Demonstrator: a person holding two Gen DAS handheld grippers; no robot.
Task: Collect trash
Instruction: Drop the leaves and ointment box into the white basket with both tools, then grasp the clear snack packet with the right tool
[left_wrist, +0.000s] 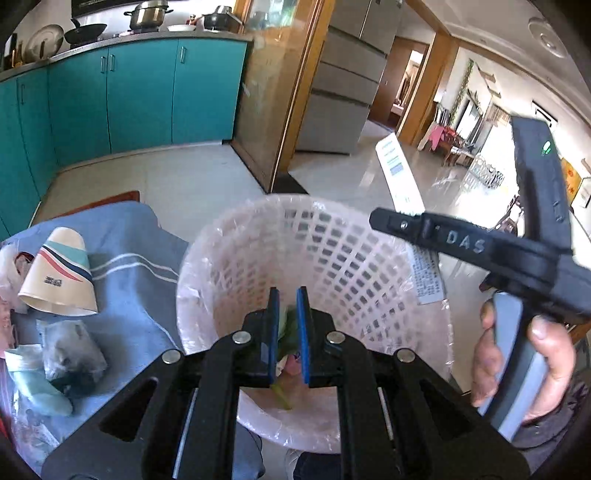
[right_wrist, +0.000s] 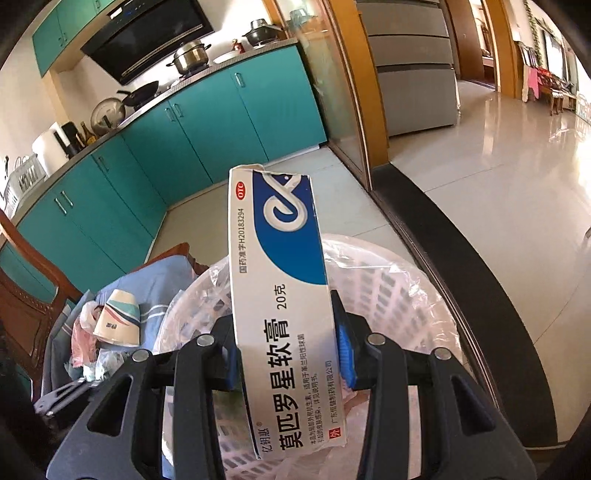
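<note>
Right tool (right_wrist: 286, 354): pinching the ointment box (right_wrist: 280, 295) across its width, long axis running forward and up.
Box versus basket: the lined basket (right_wrist: 417, 295) sits directly below, mouth open.
Left tool (left_wrist: 288, 339): pressed together, empty, over the basket (left_wrist: 332, 258).
Remaining trash: paper cup (left_wrist: 59, 273) on the cloth (left_wrist: 140, 266), nearer the left hand.

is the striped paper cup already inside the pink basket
No, the striped paper cup lies on its side on the blue striped cloth, beside the pink lattice plastic basket.
</note>
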